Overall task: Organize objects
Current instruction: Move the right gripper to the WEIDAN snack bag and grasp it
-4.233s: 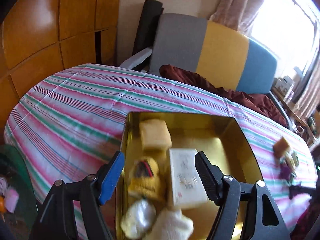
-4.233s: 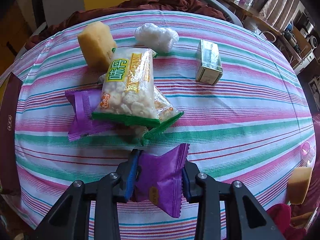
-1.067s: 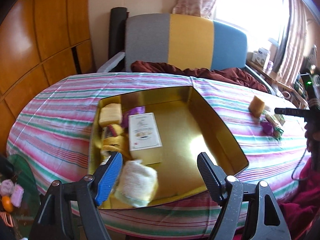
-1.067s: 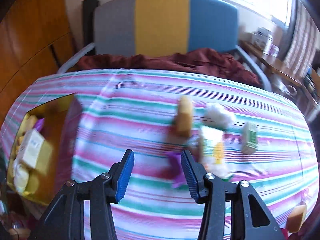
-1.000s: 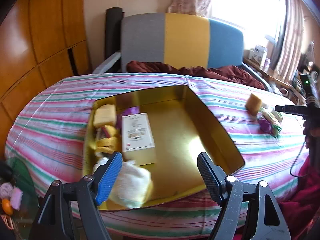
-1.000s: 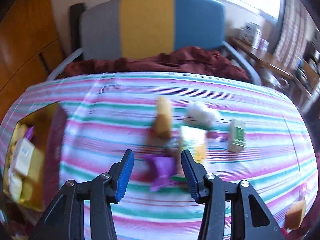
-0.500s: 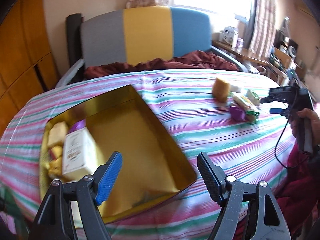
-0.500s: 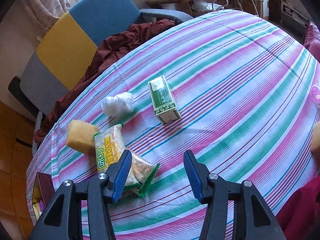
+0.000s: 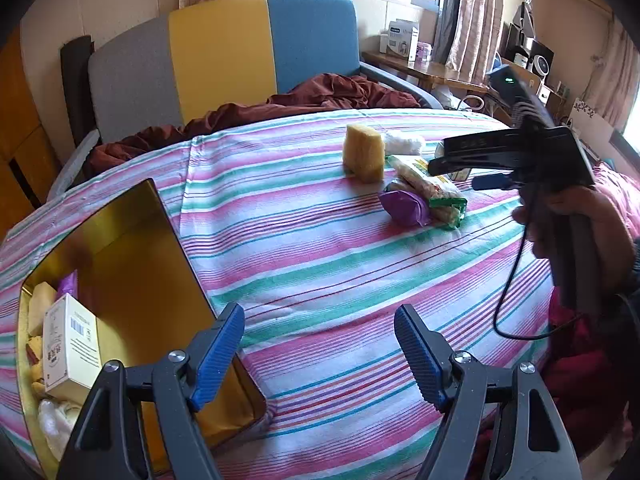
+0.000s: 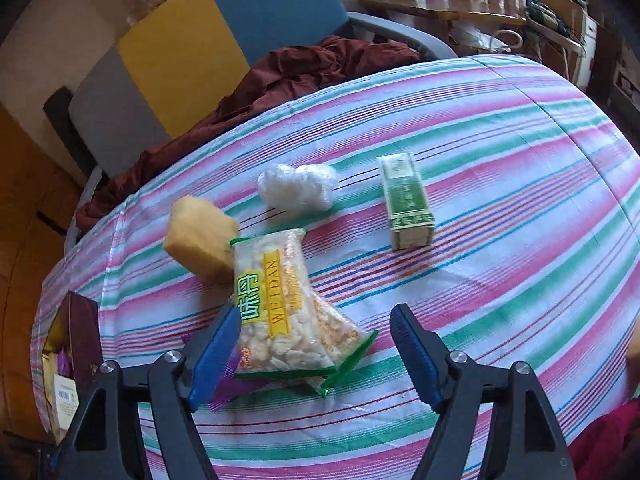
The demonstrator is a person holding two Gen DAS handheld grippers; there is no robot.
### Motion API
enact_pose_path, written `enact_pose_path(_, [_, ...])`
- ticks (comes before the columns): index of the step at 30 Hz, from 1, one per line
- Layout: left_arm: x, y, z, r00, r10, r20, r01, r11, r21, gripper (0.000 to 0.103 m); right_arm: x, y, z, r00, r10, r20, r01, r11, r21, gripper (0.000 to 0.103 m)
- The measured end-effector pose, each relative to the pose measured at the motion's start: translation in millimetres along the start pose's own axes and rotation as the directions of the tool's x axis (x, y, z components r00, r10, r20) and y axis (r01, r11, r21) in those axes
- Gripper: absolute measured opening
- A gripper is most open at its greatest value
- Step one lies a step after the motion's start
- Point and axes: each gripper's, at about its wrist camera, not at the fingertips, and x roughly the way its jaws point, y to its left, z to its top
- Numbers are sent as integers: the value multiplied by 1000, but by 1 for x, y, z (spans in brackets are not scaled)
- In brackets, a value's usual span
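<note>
A gold tin box sits at the table's left, holding a white carton and several snacks; it shows at the left edge of the right wrist view. On the striped cloth lie a yellow sponge, a clear snack bag, a purple packet, a white wad and a green box. My left gripper is open and empty beside the tin. My right gripper is open and empty just above the snack bag; it also shows in the left wrist view.
A grey, yellow and blue chair with a dark red cloth stands behind the table. A side table with boxes stands at the back right. The striped tablecloth covers the whole table.
The purple packet once held by my right gripper now lies in the tin. Both grippers have swung right toward the loose items; the right one has moved closer to the snack bag.
</note>
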Motion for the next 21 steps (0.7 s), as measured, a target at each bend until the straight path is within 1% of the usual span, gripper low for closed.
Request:
enact_pose_path(3, [2,1,-1,1000,-19,-7,19,1000,-1,78,13,14,2,999,-43,-14,42,996,-77,78])
enact_pose_path(6, [4,3,-1,1000,-24,-13,24,1000,-6,78,24,22,3,996,-82,-20,80,990,-121,78])
enact_pose_path(7, [3,4,-2,1000,-24,-14,24,1000,-9,78,28,22,3,995,-90,-30,86,988,-129,74])
enact_pose_path(8, [4,5,-2,1000,-23,-15,23,1000,-11,78,31,22,1,995,-92,-42,85,987,-136,56])
enact_pose_path(9, [4,6,-2,1000,-22,-17,22,1000,-15,78,29,22,1,996,-79,-36,74,989,-132,47])
enact_pose_path(11, [6,8,-1,1000,-20,-18,20,1000,-23,78,22,18,2,994,-109,-12,107,988,-112,46])
enact_pose_path(14, [6,8,3,1000,-15,-12,15,1000,-19,78,9,-3,5,994,-107,-4,107,994,-29,46])
enact_pose_path(16, [7,8,9,1000,-11,-8,11,1000,-14,78,0,-15,3,992,-124,-5,125,992,4,46])
enact_pose_path(21, [16,5,32,1000,-15,-7,14,1000,-12,78,5,-31,-3,977,-198,-85,201,979,26,46])
